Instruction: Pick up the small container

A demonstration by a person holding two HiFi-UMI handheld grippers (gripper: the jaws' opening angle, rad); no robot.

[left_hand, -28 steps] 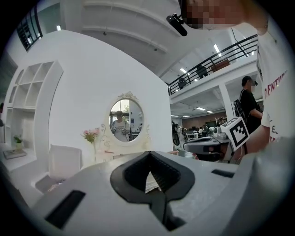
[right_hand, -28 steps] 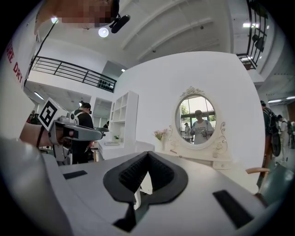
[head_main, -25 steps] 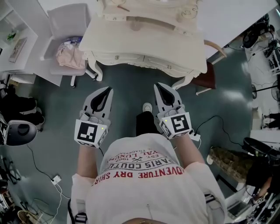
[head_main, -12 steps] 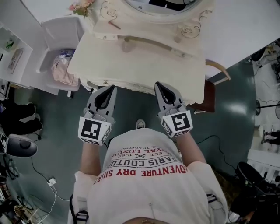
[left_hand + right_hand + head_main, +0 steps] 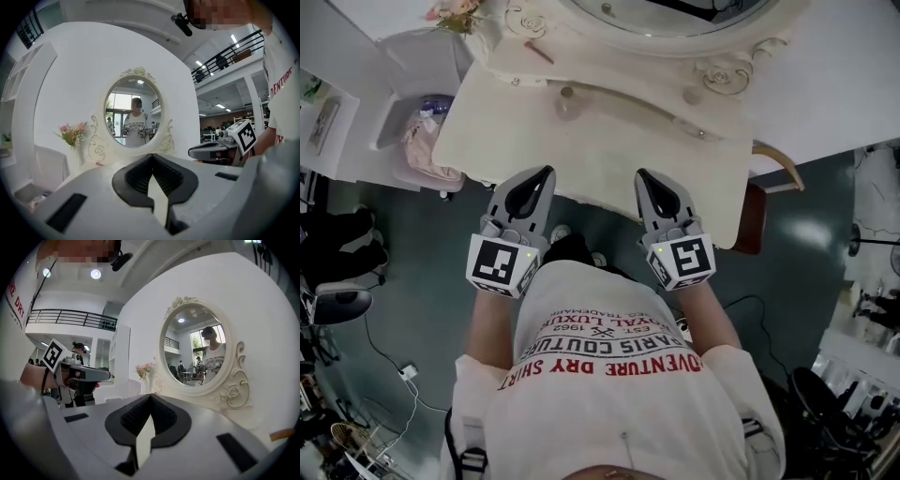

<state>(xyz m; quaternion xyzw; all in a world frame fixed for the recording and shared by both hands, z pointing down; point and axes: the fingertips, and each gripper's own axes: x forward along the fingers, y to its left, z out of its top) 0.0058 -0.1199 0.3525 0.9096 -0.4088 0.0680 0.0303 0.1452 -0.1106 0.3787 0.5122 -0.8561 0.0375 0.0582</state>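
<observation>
Left gripper (image 5: 545, 173) and right gripper (image 5: 643, 176) both clenched, empty. I judged the small container (image 5: 566, 99) ahead across the dressing table (image 5: 609, 150), nearer left.

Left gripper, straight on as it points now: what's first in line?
Probably the mirror frame's lower edge, past the dressing table top. The small round container sits near that line, but height is unclear.

Cream dressing table (image 5: 609, 159), teal floor (image 5: 422, 253)
</observation>
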